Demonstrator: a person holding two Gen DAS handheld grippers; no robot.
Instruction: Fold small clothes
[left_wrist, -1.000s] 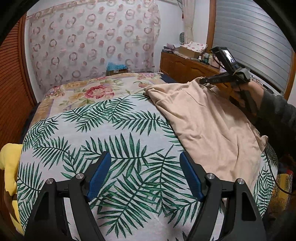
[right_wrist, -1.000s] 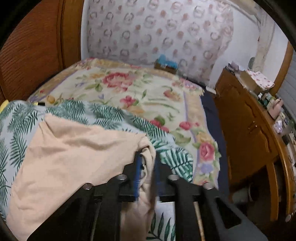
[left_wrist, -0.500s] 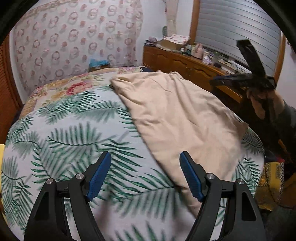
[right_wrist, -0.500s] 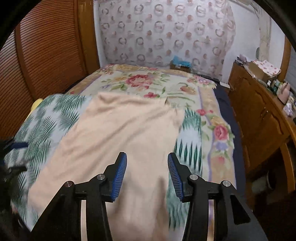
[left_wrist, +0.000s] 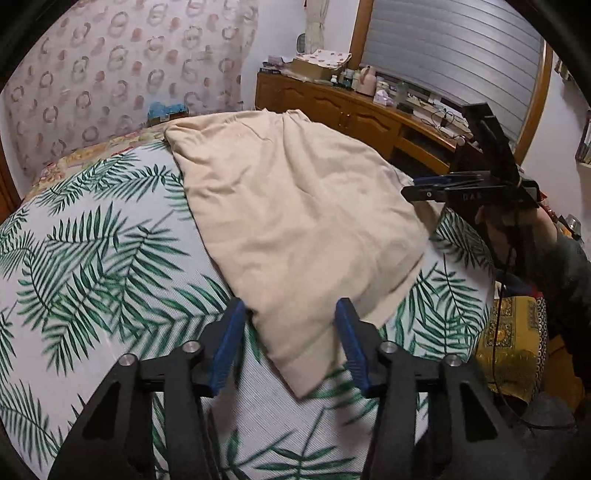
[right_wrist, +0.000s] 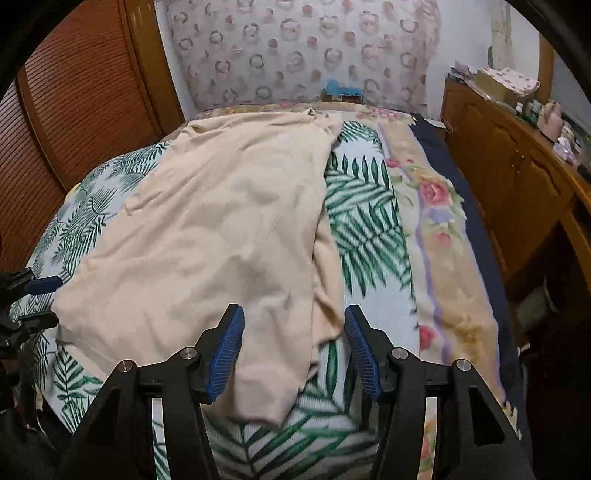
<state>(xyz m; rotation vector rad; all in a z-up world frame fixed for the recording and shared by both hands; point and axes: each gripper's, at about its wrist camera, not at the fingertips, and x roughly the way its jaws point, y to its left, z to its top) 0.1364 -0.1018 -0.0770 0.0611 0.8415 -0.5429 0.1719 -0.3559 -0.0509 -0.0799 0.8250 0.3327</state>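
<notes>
Bedroom scene: beige garment (left_wrist: 295, 221) lies on a palm-print bedspread (left_wrist: 92, 258); both grippers (left_wrist: 288, 343) (right_wrist: 293, 347) hover wide apart, empty. A shallow pinch could catch one layer only.

There is one beige garment (left_wrist: 295, 221), and it lies spread on one bed (left_wrist: 92, 240). The bed carries two covers: one palm-leaf sheet (right_wrist: 365, 229) and, under it, one floral blanket (right_wrist: 436, 206). There are two tools in all: one left tool (left_wrist: 290, 345) and one right tool (right_wrist: 293, 349), each with two blue pads, so four pads together. Both tools stand apart at the pads. One wooden sideboard (left_wrist: 332, 107) stands by the wall, with many small bottles and boxes on it, too small to count. One pink kettle (left_wrist: 365, 77) is among them. One patterned curtain (left_wrist: 110, 81) hangs behind the bed. One blue object (right_wrist: 341, 90) sits at the head of the bed.
</notes>
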